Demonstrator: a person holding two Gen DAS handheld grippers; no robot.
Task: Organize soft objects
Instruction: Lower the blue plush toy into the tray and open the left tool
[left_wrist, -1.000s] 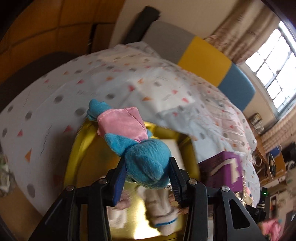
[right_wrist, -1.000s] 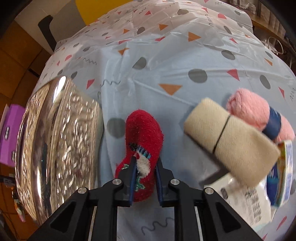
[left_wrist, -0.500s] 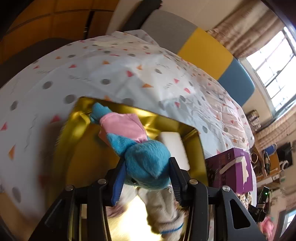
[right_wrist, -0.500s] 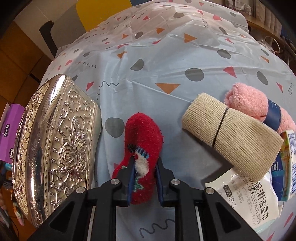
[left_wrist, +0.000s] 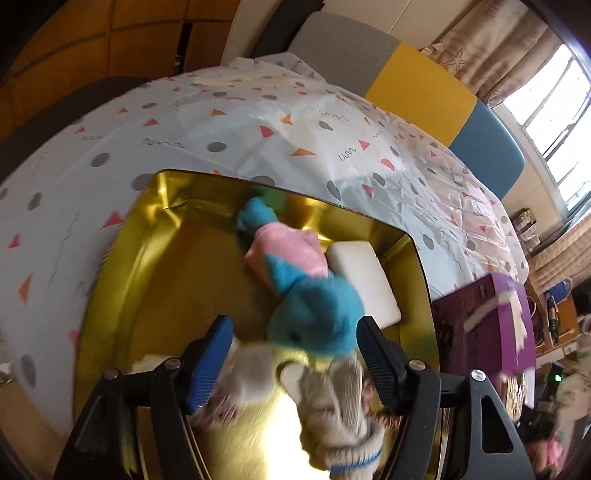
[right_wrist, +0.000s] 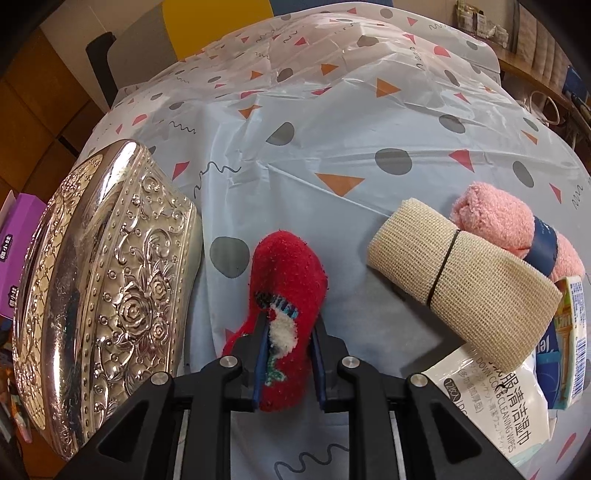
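Note:
In the left wrist view my left gripper (left_wrist: 295, 332) is open above the gold box (left_wrist: 147, 266). The blue plush in a pink shirt (left_wrist: 295, 280) lies free between the spread jaws, inside the box beside a white sponge (left_wrist: 364, 273) and over a cream knitted toy (left_wrist: 332, 398). In the right wrist view my right gripper (right_wrist: 288, 343) is shut on a red fuzzy sock (right_wrist: 288, 273) on the patterned tablecloth, just right of the embossed silver box wall (right_wrist: 110, 280).
A beige rolled cloth (right_wrist: 458, 269) and a pink rolled towel (right_wrist: 513, 229) lie right of the sock, with a wipes pack (right_wrist: 487, 406) and a tin (right_wrist: 569, 332). A purple box (left_wrist: 487, 325) stands right of the gold box.
My left gripper moved over the gold box and opened, letting go of the blue plush, which now lies in the box. The right gripper stays shut on the sock.

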